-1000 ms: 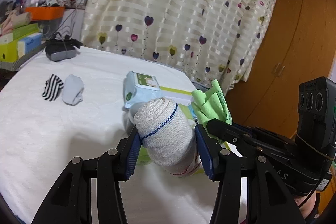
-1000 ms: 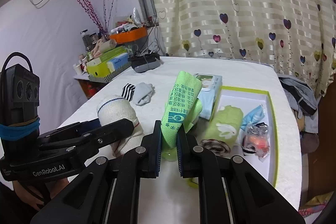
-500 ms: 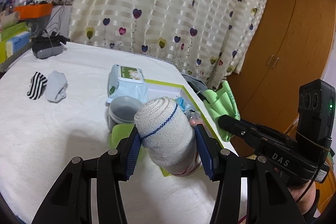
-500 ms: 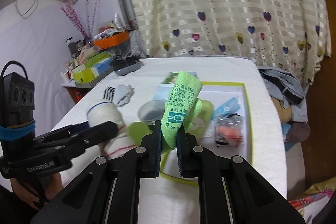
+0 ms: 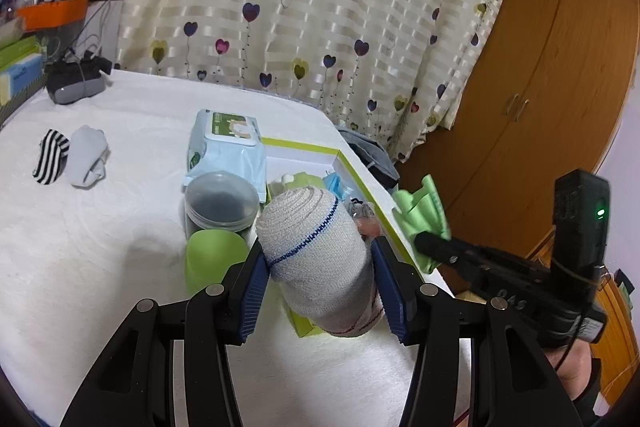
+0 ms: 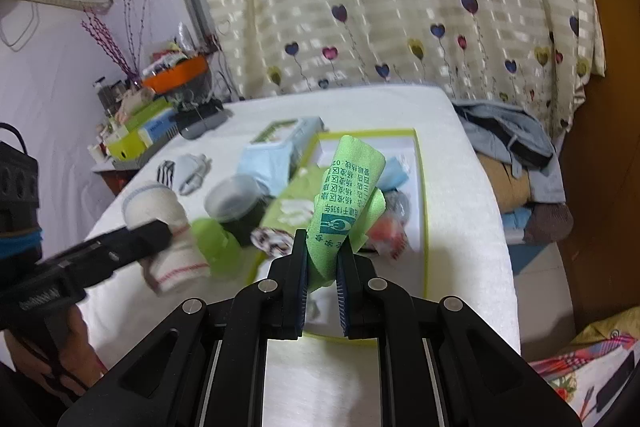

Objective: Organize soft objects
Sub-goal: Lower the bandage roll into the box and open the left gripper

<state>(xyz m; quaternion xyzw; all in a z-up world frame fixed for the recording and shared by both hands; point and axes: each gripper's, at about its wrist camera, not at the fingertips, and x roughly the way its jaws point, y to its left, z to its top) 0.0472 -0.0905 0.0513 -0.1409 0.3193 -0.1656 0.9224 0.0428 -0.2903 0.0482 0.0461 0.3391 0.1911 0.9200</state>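
Observation:
My left gripper (image 5: 318, 263) is shut on a rolled grey-white sock (image 5: 316, 251) with a blue stitched ring, held above the near end of a shallow green-rimmed box (image 5: 384, 217). The same sock (image 6: 160, 215) shows at the left of the right wrist view. My right gripper (image 6: 323, 261) is shut on a folded green cloth (image 6: 346, 203) with printed text, hanging over the box (image 6: 418, 163). That cloth (image 5: 424, 211) also appears at the box's right rim. Inside the box lie a green towel and small packets, partly hidden.
A wet-wipes pack (image 5: 226, 147), a lidded clear tub (image 5: 220, 201) and a green cup (image 5: 212, 255) stand left of the box. A striped sock (image 5: 50, 157) and a grey sock (image 5: 88, 161) lie further left. Clothes (image 6: 516, 143) are piled beyond the table's right edge.
Both grippers have moved rightward over the table with their loads still held. The box, tub and green cup have come into view beneath them; the right wrist view has rolled somewhat.

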